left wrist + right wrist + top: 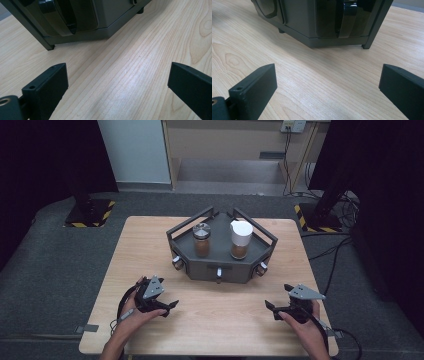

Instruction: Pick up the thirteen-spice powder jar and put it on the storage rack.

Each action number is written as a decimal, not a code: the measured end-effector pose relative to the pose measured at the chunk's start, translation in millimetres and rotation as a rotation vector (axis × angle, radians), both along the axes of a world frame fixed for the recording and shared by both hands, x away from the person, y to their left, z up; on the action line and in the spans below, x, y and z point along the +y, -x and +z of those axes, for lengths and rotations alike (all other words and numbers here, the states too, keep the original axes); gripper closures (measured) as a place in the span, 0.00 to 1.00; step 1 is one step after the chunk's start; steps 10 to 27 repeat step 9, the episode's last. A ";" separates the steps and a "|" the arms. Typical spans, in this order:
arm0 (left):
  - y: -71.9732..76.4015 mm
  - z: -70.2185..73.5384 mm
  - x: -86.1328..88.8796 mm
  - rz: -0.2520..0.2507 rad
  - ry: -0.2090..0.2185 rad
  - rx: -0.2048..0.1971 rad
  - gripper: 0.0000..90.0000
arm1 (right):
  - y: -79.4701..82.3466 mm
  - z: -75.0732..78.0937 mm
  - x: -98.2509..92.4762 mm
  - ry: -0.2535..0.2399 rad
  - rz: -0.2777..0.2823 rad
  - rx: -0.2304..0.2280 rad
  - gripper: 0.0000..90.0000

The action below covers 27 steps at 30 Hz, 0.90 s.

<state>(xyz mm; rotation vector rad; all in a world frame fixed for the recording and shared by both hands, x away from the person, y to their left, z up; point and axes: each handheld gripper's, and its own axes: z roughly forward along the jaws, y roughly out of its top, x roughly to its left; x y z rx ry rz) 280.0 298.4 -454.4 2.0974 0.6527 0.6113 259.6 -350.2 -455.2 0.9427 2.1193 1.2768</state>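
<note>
Glass jars, metal-lidded (pixel 202 240) and white-capped (pixel 240 240), looked fragile at twelve o'clock in the dark grey tray (pixel 218 266); grip their bodies. Left gripper (pixel 170 307) and right gripper (pixel 270 309) rested spread, empty.

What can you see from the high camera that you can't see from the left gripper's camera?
The high view alone takes in the two jars, one with a metal lid and one with a white lid, standing on the grey rack, plus both hands, the right gripper and the floor. The left gripper view alone brings its open jaws and the wood grain up close. Both share the table, the rack and the left gripper.
</note>
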 end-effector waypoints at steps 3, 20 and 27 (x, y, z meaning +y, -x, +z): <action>-0.1 0.0 -0.2 0.000 0.001 -0.001 0.02 | 0.2 0.0 0.5 0.003 0.001 0.002 0.03; -0.4 0.1 -1.3 -0.001 -0.004 -0.002 0.02 | 1.4 1.0 0.3 0.001 0.004 -0.002 0.02; -0.4 0.1 -1.3 -0.001 -0.004 -0.002 0.02 | 1.4 1.0 0.3 0.001 0.004 -0.002 0.02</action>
